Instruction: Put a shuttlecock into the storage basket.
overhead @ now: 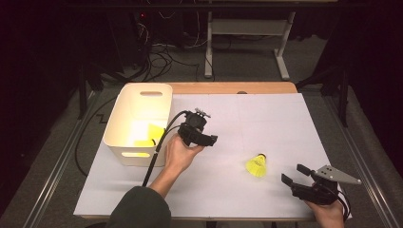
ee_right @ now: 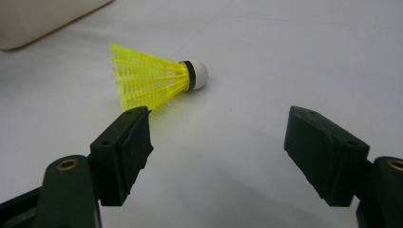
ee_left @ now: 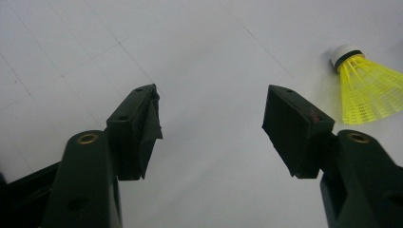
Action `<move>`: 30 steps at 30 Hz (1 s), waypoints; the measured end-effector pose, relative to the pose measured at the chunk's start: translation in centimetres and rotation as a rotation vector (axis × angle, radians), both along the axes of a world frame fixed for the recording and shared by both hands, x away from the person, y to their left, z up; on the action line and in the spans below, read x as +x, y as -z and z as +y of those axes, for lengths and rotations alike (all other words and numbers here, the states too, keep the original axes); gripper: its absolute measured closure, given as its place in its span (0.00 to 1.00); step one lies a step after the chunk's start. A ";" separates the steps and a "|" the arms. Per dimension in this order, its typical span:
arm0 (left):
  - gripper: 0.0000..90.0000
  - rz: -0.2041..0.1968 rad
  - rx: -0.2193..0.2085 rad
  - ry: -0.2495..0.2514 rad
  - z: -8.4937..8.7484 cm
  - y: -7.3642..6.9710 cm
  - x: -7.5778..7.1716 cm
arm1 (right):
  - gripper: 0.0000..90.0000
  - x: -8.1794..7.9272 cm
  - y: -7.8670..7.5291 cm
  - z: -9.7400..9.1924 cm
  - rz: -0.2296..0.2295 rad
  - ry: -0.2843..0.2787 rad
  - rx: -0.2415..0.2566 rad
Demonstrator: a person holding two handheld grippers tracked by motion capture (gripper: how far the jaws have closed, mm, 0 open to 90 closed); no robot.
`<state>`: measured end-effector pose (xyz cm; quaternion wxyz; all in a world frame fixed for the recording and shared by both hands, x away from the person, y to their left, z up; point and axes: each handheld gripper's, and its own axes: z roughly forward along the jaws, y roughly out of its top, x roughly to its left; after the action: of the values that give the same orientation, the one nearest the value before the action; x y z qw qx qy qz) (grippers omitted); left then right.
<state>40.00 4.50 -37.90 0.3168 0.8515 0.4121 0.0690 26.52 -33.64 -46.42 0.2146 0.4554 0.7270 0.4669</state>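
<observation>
High view: I see the left hand-held gripper (overhead: 212, 139) held above the white-covered counter (overhead: 266, 114), just right of the cream storage bin (overhead: 124, 114), with its black cable (overhead: 159, 142) trailing down past the person's left hand (overhead: 178, 154) and dark sleeve (overhead: 140, 209). Bin sits at the counter's left side; something yellow (overhead: 147, 133) lies inside it, but I cannot tell what it is. Yellow shuttlecock (overhead: 257, 165) lies on its side on the counter, right of centre, between the two hand-held grippers and nearer the right one, touching neither. Right hand-held gripper (overhead: 294, 174) is at the near right corner, low over the counter, grey three-cornered plate (overhead: 338, 174) on top, jaws pointing left toward the shuttlecock. Left gripper view: left hand-held gripper (ee_left: 211, 128) has its jaws spread wide, nothing between them, bare counter sheet below; shuttlecock (ee_left: 366, 90) at the upper right, white cork end pointing up and away, outside the right jaw. Right gripper view: right hand-held gripper (ee_right: 218, 142) also stands wide with nothing gripped; shuttlecock (ee_right: 149, 80) lies just beyond the left jaw, skirt toward the left, white cork (ee_right: 198, 75) toward the right, apart from both pads. A corner of the bin (ee_right: 43, 19) shows at the upper left.
</observation>
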 end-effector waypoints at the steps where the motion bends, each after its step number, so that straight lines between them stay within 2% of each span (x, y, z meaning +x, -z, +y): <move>1: 0.42 -0.001 0.000 -0.001 0.0 0.0 0.0 | 0.27 0.0 0.0 0.0 0.000 0.002 0.001; 11: 0.42 0.003 -0.007 -0.004 0.6 0.6 -0.4 | 0.27 0.1 0.1 -0.1 0.005 0.006 0.001; 14: 0.42 0.006 0.037 0.007 0.4 1.0 -0.7 | 0.27 0.1 0.1 0.0 0.008 0.003 -0.002; 15: 0.42 0.005 0.039 0.009 0.4 1.0 -0.7 | 0.27 0.1 0.1 0.0 0.007 0.003 -0.004; 17: 0.42 0.005 0.018 0.005 0.6 1.1 -0.8 | 0.27 0.1 0.0 0.0 0.005 0.008 -0.003; 23: 0.42 0.012 0.005 0.018 0.7 1.8 -1.3 | 0.27 0.0 0.0 0.1 0.005 0.000 -0.006; 30: 0.42 0.025 -0.006 0.029 0.8 2.5 -1.2 | 0.27 0.2 0.0 0.2 0.010 0.000 -0.012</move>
<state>38.76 5.26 -40.43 0.3152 0.8573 0.4037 0.0523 26.70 -33.48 -46.41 0.2136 0.4566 0.7308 0.4603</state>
